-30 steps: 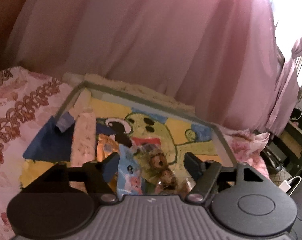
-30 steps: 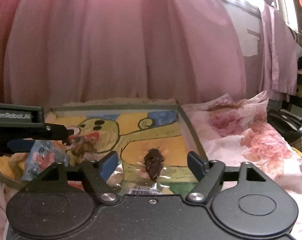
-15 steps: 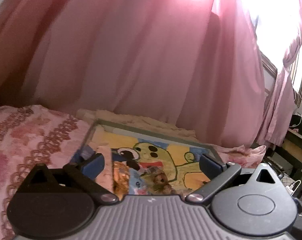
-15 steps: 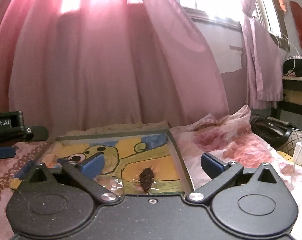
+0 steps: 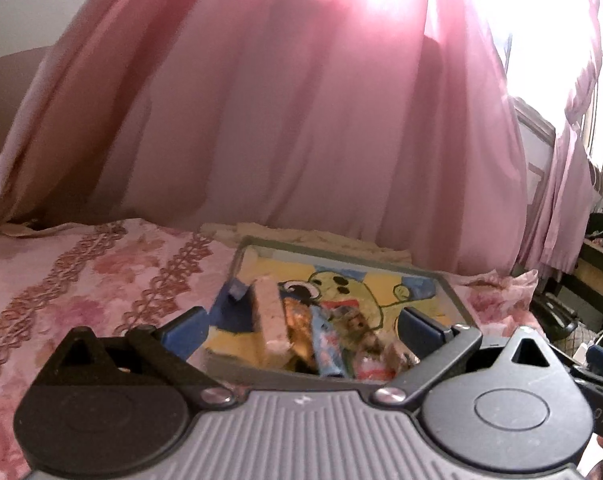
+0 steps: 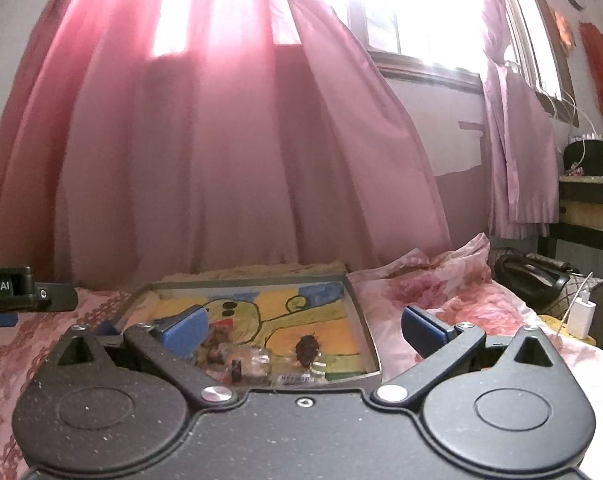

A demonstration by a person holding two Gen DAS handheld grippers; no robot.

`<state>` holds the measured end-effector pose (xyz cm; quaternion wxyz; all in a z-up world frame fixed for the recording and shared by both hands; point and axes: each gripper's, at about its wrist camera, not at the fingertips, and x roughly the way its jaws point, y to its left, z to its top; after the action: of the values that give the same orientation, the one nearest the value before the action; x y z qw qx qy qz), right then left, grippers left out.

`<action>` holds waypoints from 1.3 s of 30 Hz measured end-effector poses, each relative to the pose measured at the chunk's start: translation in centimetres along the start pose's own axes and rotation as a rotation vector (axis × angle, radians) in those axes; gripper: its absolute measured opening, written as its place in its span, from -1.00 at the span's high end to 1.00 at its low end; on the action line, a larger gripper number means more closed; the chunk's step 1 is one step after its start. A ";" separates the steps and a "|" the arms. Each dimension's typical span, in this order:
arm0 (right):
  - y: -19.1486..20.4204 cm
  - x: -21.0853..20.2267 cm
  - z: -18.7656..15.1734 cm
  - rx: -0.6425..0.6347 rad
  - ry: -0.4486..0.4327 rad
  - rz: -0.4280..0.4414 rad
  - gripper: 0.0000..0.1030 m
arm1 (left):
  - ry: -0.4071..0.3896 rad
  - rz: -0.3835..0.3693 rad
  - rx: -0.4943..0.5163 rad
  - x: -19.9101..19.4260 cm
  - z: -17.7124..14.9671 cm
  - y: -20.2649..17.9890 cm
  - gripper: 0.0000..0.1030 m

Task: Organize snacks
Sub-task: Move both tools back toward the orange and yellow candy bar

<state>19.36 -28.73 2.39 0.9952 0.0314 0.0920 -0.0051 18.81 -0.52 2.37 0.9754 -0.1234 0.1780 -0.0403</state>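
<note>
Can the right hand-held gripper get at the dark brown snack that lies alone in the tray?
Probably yes. The right hand-held gripper is open and empty, and the dark brown snack lies alone just ahead, with nothing between them.

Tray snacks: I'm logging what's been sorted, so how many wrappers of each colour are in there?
Pink packet: 1
Orange packet: 1
Blue packets: 2
Clear wrappers with brown snacks: at least 2
Total: at least 6 in the tray; the near end of the pile is partly hidden.
</note>
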 end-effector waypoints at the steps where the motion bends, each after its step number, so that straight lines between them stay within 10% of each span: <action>1: 0.1 -0.6 -0.1 -0.006 0.001 0.002 -0.99 | 0.001 0.001 0.003 -0.4 -0.1 0.1 -0.99; 23: 1.3 -8.1 -3.6 -0.094 0.203 0.033 -0.99 | 0.144 0.067 0.149 -7.4 -4.9 0.7 -0.99; 39: 2.3 -8.1 -6.0 -0.152 0.392 0.079 -0.99 | 0.396 0.092 0.158 -6.0 -8.1 0.9 -0.99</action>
<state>10.37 -25.98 -1.87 0.9573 -0.0396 0.2824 0.0471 10.37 -0.77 -3.22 0.9289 -0.0280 0.3678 -0.0331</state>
